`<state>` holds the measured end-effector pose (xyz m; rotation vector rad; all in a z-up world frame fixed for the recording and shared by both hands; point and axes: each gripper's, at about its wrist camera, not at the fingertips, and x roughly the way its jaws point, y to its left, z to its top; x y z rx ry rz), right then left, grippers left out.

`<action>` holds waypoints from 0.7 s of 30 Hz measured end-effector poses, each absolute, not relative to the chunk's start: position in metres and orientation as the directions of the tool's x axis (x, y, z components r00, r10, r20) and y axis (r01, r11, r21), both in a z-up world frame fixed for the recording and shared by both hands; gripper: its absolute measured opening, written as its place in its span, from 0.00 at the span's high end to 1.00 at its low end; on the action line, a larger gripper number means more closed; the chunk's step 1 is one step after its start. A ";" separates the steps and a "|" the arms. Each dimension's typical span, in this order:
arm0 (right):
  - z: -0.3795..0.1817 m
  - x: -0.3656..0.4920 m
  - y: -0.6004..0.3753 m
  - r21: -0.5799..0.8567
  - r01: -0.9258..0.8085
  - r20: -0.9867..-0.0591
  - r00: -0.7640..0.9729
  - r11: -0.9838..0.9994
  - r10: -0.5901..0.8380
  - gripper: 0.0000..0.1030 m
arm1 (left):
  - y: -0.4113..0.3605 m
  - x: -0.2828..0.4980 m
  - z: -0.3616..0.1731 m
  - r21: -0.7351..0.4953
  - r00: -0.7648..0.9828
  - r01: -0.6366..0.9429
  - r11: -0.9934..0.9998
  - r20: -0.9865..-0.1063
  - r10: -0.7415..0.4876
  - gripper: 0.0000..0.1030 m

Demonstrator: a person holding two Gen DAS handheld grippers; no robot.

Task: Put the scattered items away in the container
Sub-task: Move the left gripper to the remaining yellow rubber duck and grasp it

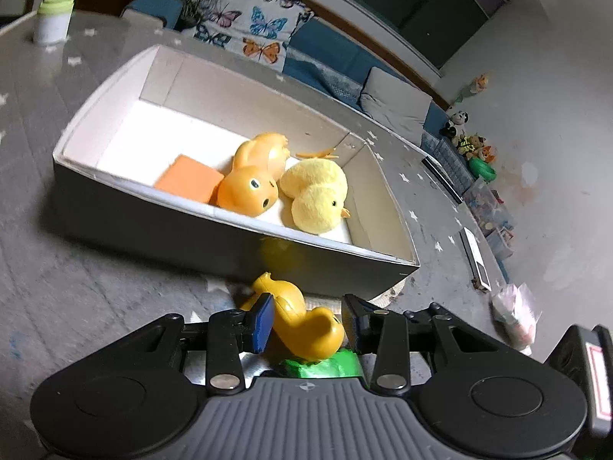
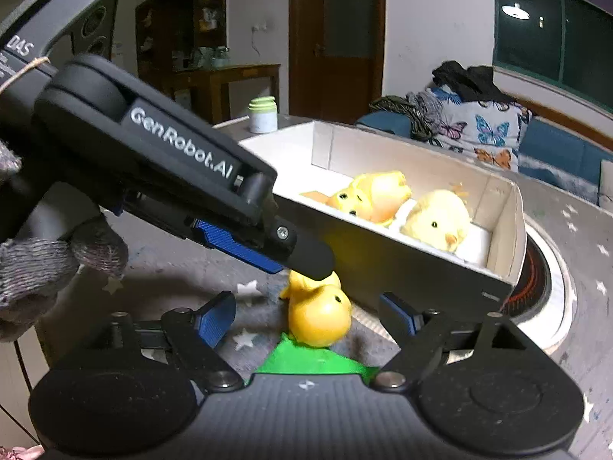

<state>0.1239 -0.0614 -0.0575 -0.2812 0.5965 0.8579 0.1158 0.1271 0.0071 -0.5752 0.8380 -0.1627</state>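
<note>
A white cardboard box [image 1: 115, 207] [image 2: 502, 237] stands on the grey table. In it lie an orange block [image 1: 187, 182], an orange plastic duck [image 1: 249, 188] [image 2: 367, 199] and a yellow plush chick [image 1: 318, 199] [image 2: 440, 218]. A second orange plastic duck [image 1: 302, 322] [image 2: 318, 314] lies on the table in front of the box, beside a green block [image 1: 325, 368] [image 2: 306, 360]. My left gripper [image 1: 308, 322] straddles this duck, one pad touching it, the other slightly apart. My right gripper [image 2: 306, 316] is open, close in front of the same duck, with nothing between its pads.
A white jar with a green lid [image 1: 53, 19] [image 2: 262, 115] stands at the table's far corner. A round coaster or mat [image 2: 544, 280] lies under the box's right end. Behind the table are a blue sofa with a butterfly cushion [image 1: 249, 27].
</note>
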 end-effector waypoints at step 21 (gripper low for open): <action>-0.072 0.132 -0.054 0.024 -0.766 -0.636 0.484 0.643 0.601 0.40 | 0.126 0.129 -0.018 -0.560 0.598 -0.194 0.805 -0.719 -0.355 0.68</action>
